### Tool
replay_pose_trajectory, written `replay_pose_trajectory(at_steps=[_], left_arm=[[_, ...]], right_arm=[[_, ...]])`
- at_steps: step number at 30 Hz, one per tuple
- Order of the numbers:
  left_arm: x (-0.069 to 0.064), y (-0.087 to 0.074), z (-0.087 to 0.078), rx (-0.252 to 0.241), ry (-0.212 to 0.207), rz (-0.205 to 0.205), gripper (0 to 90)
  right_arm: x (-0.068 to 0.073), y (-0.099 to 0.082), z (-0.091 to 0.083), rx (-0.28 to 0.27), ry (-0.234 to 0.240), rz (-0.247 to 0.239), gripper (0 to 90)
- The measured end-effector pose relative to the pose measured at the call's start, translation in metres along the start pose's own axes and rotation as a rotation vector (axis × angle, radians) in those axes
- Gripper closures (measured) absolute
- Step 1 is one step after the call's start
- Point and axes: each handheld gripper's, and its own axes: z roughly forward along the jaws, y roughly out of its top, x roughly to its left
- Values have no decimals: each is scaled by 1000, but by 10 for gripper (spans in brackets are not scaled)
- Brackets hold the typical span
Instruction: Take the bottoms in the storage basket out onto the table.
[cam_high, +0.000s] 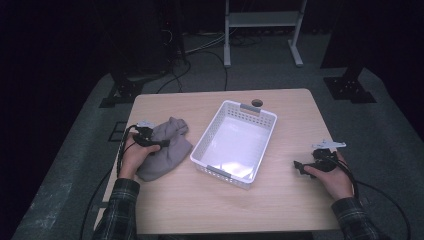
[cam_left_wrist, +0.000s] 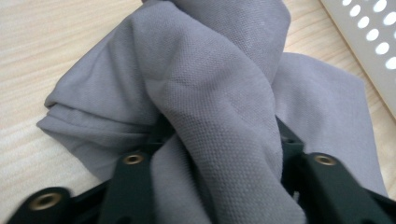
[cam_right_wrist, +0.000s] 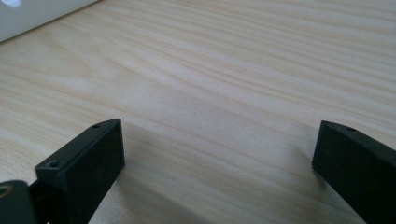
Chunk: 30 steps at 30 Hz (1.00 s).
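Grey cloth (cam_left_wrist: 219, 107) lies bunched on the table (cam_high: 280, 200) at the left of the high view, just beside the white basket (cam_high: 265, 117) that sits at centre frame, its perforated wall showing at the upper right of the left gripper view. Nearest the camera in that view, a thick fold of the fabric runs up between the two black jaws of the left gripper (cam_high: 162, 143); the jaws stand partly apart with the fold between them, and whether the pads press it cannot be told, so the hold looks loose at best.

To do this step well, I judge the jaws should close firmly on the fold low down, where several layers are stacked, so the whole bundle rises together rather than trailing a corner over the basket rim.

At the lower right of the high view, the right gripper (cam_high: 299, 167) rests low over bare wood with its jaws spread wide and nothing between them, well apart from the cloth.
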Motion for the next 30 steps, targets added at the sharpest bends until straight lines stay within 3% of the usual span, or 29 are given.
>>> replay_pose_trajectory(at_steps=[4, 7, 8, 10, 13, 18, 30], left_arm=[[1, 0, -1, -11, -12, -13, 447], [1, 2, -5, -22, 6, -11, 351], [1, 2, -6, -18, 9, -13, 282], [0, 5, -10, -5, 22, 4, 259], [-1, 10, -20, -37, 41, 24, 195], [-5, 14, -29, -37, 39, 50, 96], [-20, 8, -61, -49, 46, 83, 87]], right_arm=[[0, 0, 0, 0, 0, 1, 12], [0, 0, 0, 0, 0, 1, 12], [0, 0, 0, 0, 0, 1, 12], [0, 0, 0, 0, 0, 1, 12], [0, 0, 0, 1, 1, -2, 12], [0, 0, 0, 1, 2, -3, 12], [0, -1, -1, 1, 3, -1, 12]])
